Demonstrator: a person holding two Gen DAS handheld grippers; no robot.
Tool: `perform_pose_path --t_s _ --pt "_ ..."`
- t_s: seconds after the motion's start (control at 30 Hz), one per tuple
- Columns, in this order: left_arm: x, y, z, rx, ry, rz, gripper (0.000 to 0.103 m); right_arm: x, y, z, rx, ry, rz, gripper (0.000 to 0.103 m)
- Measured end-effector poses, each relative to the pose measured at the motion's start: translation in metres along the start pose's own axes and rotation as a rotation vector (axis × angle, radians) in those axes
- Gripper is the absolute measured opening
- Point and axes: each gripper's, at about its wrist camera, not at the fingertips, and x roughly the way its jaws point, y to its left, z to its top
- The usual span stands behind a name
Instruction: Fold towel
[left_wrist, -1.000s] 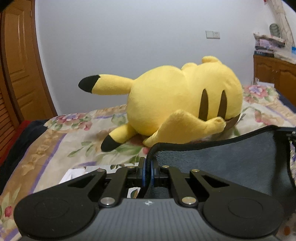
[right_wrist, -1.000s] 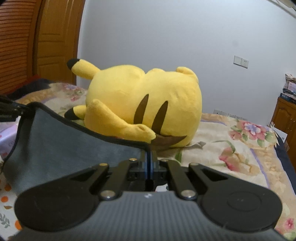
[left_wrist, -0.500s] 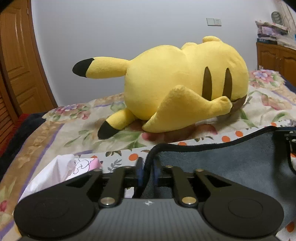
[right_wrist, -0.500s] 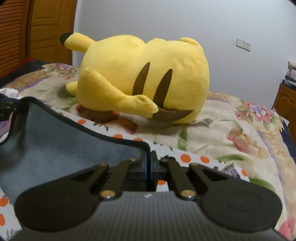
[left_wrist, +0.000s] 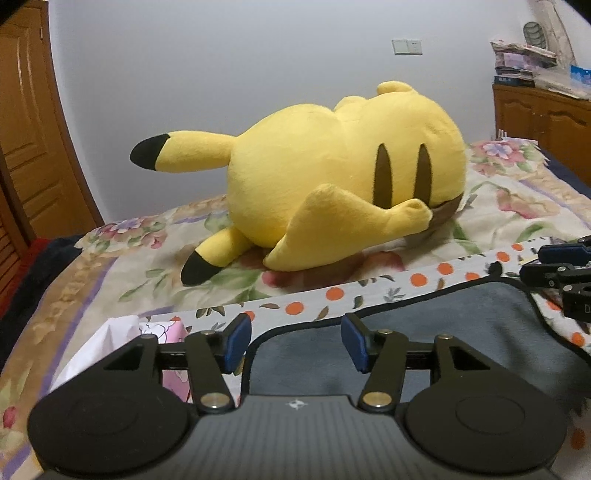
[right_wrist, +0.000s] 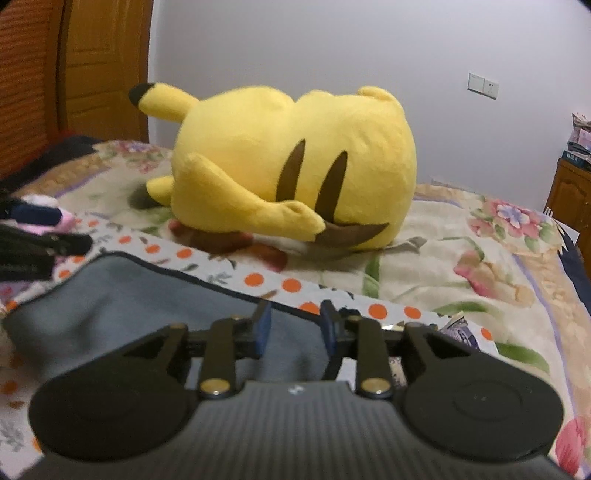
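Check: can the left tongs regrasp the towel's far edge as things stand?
Probably yes. The left tongs stand open right over the grey towel, its black-trimmed far edge between the fingers. Nothing lies between; the yellow plush toy sits farther back.

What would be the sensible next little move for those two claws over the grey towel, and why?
Probably draw both back off the grey towel. The left gripper and right gripper are open, and the towel's black-trimmed far edge lies loose on the dotted cloth with nothing pinching it, so this fold looks laid. Once clear, they could seek a fresh edge for the next fold.
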Motion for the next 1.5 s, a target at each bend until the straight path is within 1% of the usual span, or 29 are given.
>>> perform_pose_path --t_s 0.1,0.17,0.27,0.3,0.43,0.5,0.57,0.6,0.63,0.7,0.73,0.77,0.8,0.9,1.1,1.2,1.43,1.5 --pt "-0.014 -0.002 0.003 -0.009 0.002 -0.013 0.063 -0.015 0.004 0.003 0.008 -0.006 0.016 0.03" --pt "-0.024 -0.004 0.004 -0.013 0.001 -0.02 0.068 -0.028 0.006 0.005 0.024 -0.011 0.026 0.032" --pt "-0.041 -0.008 0.006 0.0 -0.002 -0.029 0.069 -0.045 0.005 0.006 0.05 -0.018 0.035 0.043" --pt "-0.049 -0.009 0.007 0.004 -0.004 -0.031 0.07 -0.051 0.006 0.007 0.053 -0.021 0.034 0.048" --pt "-0.075 -0.009 0.012 -0.001 -0.016 -0.04 0.079 -0.075 0.003 0.008 0.073 -0.026 0.029 0.054" --pt "-0.088 -0.01 0.014 0.002 -0.025 -0.041 0.081 -0.086 0.002 0.009 0.083 -0.029 0.027 0.058" --pt "-0.1 -0.011 0.017 0.005 -0.033 -0.043 0.086 -0.096 0.001 0.011 0.084 -0.037 0.019 0.065" --pt "-0.106 -0.011 0.019 0.005 -0.037 -0.043 0.088 -0.101 0.001 0.011 0.084 -0.04 0.016 0.071" --pt "-0.111 -0.011 0.02 0.005 -0.041 -0.043 0.09 -0.105 0.001 0.011 0.087 -0.043 0.013 0.079" --pt "-0.122 -0.011 0.022 0.003 -0.045 -0.049 0.091 -0.114 -0.001 0.012 0.097 -0.051 0.008 0.086" --pt "-0.126 -0.011 0.023 0.002 -0.044 -0.054 0.095 -0.118 -0.001 0.012 0.102 -0.055 0.008 0.089" --pt "-0.131 -0.011 0.023 -0.004 -0.047 -0.062 0.099 -0.122 -0.001 0.012 0.105 -0.058 0.01 0.09" --pt "-0.135 -0.011 0.023 -0.013 -0.053 -0.073 0.101 -0.126 0.0 0.013 0.106 -0.06 0.011 0.092" --pt "-0.149 -0.01 0.023 -0.035 -0.062 -0.088 0.103 -0.135 0.002 0.013 0.102 -0.068 0.005 0.103" --pt "-0.167 -0.013 0.021 -0.02 -0.069 -0.088 0.103 -0.148 0.006 0.013 0.1 -0.075 -0.007 0.103" --pt "-0.173 -0.012 0.018 -0.012 -0.064 -0.1 0.103 -0.154 0.008 0.013 0.1 -0.077 -0.007 0.103" --pt "-0.194 -0.008 0.013 -0.006 -0.049 -0.071 0.103 -0.174 0.013 0.014 0.11 -0.089 -0.002 0.103" --pt "-0.201 -0.005 0.013 -0.014 -0.033 -0.069 0.103 -0.181 0.015 0.014 0.106 -0.091 -0.003 0.103"
